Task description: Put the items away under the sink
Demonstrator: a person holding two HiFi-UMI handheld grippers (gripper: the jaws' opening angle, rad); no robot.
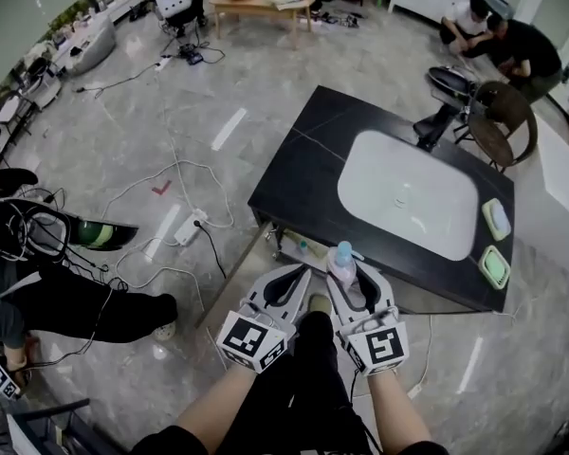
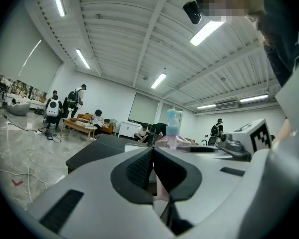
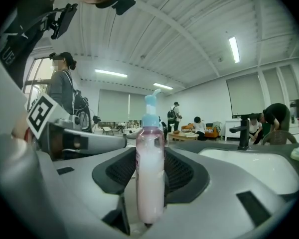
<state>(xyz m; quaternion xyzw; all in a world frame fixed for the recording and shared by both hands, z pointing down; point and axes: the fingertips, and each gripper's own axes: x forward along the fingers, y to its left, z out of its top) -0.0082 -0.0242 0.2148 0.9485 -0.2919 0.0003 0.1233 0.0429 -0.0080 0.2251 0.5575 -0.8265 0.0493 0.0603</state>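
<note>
A grey floor [image 1: 123, 131] strewn with cables [image 1: 175, 171] and a power strip [image 1: 188, 227] surrounded the black tabletop [image 1: 308, 173]. Set into the tabletop was a white sink basin [image 1: 379, 173], with a black faucet [image 1: 436, 121] at its far side and two green soap dishes [image 1: 494, 267] by its right edge. Below the tabletop's near edge a low shelf [image 1: 299, 246] showed.

The left gripper [image 1: 299, 275] [image 2: 153, 156] sat just short of that edge, jaws pressed together with nothing between them. Beside it, the right gripper [image 1: 346, 271] [image 3: 149, 163] was clamped on a pink pump bottle [image 1: 342, 263] [image 3: 149, 178], which stood upright between the pads at the tabletop's near edge, its blue pump head rising above the jaws.
</note>
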